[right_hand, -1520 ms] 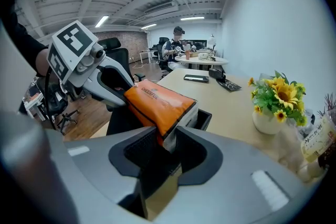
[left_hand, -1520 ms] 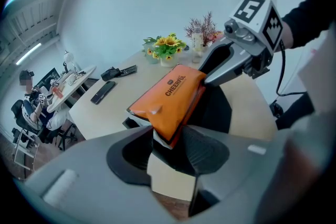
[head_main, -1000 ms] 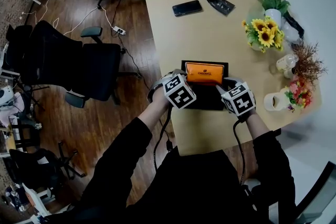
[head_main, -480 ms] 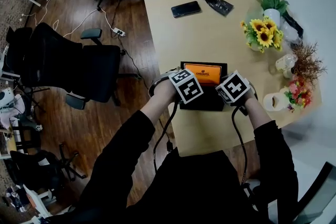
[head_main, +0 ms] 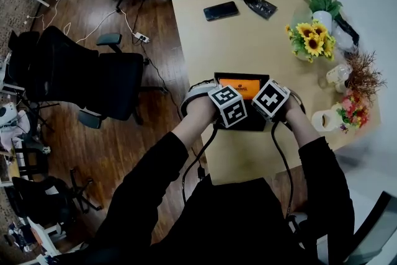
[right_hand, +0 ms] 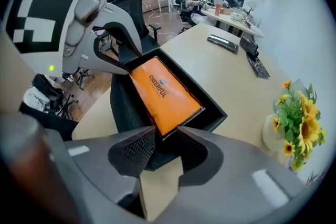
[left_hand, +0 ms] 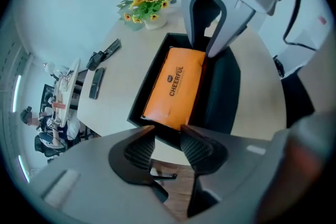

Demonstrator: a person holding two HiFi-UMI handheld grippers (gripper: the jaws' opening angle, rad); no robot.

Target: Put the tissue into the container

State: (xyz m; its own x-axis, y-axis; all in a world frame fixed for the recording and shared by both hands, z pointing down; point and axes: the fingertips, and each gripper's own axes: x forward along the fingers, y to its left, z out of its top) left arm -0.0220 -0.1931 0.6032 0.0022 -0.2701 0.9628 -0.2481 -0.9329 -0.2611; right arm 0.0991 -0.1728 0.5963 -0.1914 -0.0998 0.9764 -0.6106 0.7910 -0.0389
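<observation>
My left claw (left_hand: 168, 132) and right claw (right_hand: 164, 136) pinch narrowly on the pack's (left_hand: 176, 86) ends, box (left_hand: 223, 94) ahead; overhead, my cubes (head_main: 227, 105) hide both grips.

- "CHEERFUL" in dark capitals along the top face of the orange tissue pack (left_hand: 176, 86); readable in both gripper views.
- Small round logo just before that word on the same face; too small to make out.
- Finer line of print beside the word; too small to read.
- Same print in the head view only a dark smudge on the pack.
- Black-and-white square code patterns on the left marker cube (head_main: 228, 106) and the right marker cube (head_main: 271, 99).
</observation>
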